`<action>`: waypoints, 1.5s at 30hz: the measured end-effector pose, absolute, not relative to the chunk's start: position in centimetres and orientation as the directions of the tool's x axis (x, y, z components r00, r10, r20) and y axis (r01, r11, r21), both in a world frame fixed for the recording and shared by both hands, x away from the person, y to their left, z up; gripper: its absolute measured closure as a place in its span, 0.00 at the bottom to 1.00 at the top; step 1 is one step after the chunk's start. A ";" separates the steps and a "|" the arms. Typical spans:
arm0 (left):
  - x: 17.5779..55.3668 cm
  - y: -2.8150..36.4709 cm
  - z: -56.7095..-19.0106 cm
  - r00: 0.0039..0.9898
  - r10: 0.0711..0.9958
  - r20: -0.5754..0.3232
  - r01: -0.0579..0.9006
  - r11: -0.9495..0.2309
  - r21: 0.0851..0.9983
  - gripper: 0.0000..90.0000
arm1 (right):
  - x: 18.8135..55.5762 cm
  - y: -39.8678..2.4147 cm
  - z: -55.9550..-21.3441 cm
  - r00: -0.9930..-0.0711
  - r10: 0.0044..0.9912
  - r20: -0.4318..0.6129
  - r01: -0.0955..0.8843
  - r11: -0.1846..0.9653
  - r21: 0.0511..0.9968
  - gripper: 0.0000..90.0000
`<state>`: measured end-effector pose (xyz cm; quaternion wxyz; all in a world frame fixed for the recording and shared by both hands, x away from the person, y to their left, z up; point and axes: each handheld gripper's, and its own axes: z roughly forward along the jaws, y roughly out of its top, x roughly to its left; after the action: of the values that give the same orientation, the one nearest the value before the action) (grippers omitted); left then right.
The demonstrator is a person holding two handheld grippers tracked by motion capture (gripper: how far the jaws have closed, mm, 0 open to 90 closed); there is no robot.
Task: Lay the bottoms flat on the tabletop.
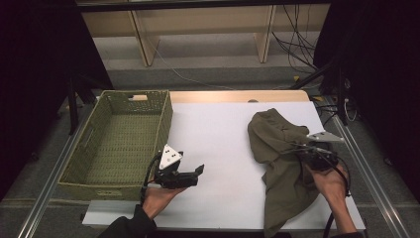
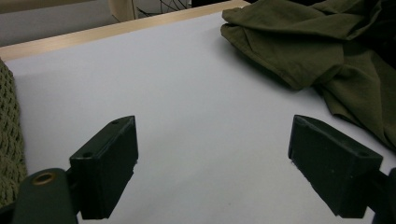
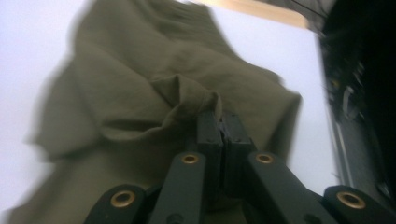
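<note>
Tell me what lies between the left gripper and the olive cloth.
Only bare white table separates the left gripper from the olive cloth, per the high view.

A basket [image 1: 116, 141] is sitting on the left side of the table [image 1: 218, 144], and a crumpled garment [image 1: 280, 163] is lying on the right side, well apart from it. The left gripper [image 1: 198, 174] is hovering just beside the basket's near right corner. The right gripper [image 1: 303, 154] is resting on the garment, pinching a fold.
</note>
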<state>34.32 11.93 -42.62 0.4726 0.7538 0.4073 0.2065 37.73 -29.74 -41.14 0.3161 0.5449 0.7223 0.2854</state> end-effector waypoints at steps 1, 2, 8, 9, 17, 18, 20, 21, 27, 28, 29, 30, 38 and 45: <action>34.3 11.9 -42.6 0.582 0.810 -0.074 0.419 -0.222 0.880 0.17 | 37.9 -30.5 -41.4 -0.185 0.972 -0.144 0.616 0.229 0.754 0.98; 34.3 11.9 -42.6 0.582 0.810 -0.074 0.420 -0.221 0.880 0.17 | 38.0 -31.2 -41.6 -0.160 0.977 -0.139 0.628 0.210 0.750 0.98; 34.3 11.9 -42.6 0.582 0.810 -0.073 0.419 -0.221 0.881 0.17 | 38.3 -34.2 -42.4 -0.075 0.990 -0.121 0.682 0.139 0.718 0.97; 34.3 11.9 -42.6 0.582 0.810 -0.073 0.419 -0.221 0.881 0.17 | 38.2 -34.3 -42.4 -0.079 0.990 -0.116 0.689 0.138 0.711 0.96; 34.3 11.9 -42.6 0.582 0.810 -0.072 0.419 -0.222 0.881 0.17 | 37.1 -32.3 -40.5 -0.129 0.986 -0.102 0.646 0.162 0.746 0.47; 34.3 11.9 -42.6 0.583 0.809 -0.071 0.417 -0.223 0.881 0.17 | 36.9 -31.8 -40.0 -0.148 0.986 -0.082 0.627 0.157 0.763 0.45; 34.3 11.9 -42.6 0.583 0.809 -0.071 0.418 -0.223 0.880 0.17 | 36.6 -30.7 -39.2 -0.206 0.978 -0.037 0.601 0.157 0.784 0.44; 34.3 11.9 -42.6 0.583 0.810 -0.072 0.419 -0.223 0.880 0.17 | 36.4 -30.0 -39.0 -0.237 0.971 -0.028 0.595 0.168 0.786 0.43; 34.3 11.9 -42.6 0.583 0.810 -0.071 0.417 -0.223 0.881 0.17 | 36.5 -26.0 -40.6 -0.392 0.919 0.031 0.640 0.248 0.727 0.39; 34.3 11.9 -42.6 0.583 0.810 -0.071 0.417 -0.223 0.881 0.17 | 36.6 -25.6 -41.0 -0.402 0.915 0.026 0.646 0.263 0.716 0.39; 34.3 11.9 -42.6 0.582 0.810 -0.072 0.418 -0.222 0.881 0.17 | 36.6 -25.2 -41.4 -0.415 0.910 0.020 0.653 0.282 0.703 0.39; 34.3 11.9 -42.6 0.582 0.810 -0.072 0.418 -0.222 0.881 0.17 | 36.6 -24.7 -41.9 -0.427 0.904 0.014 0.659 0.301 0.689 0.38; 34.3 11.9 -42.6 0.581 0.810 -0.073 0.417 -0.220 0.882 0.17 | 37.3 -22.7 -44.2 -0.452 0.887 -0.095 0.692 0.416 0.590 0.46; 34.3 11.9 -42.6 0.583 0.809 -0.070 0.415 -0.223 0.882 0.17 | 37.5 -22.8 -44.8 -0.459 0.883 -0.101 0.712 0.433 0.553 0.98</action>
<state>34.26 11.89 -42.58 0.4728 0.7538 0.4061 0.2083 37.50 -22.78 -44.83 0.1918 0.4835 0.8245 0.2225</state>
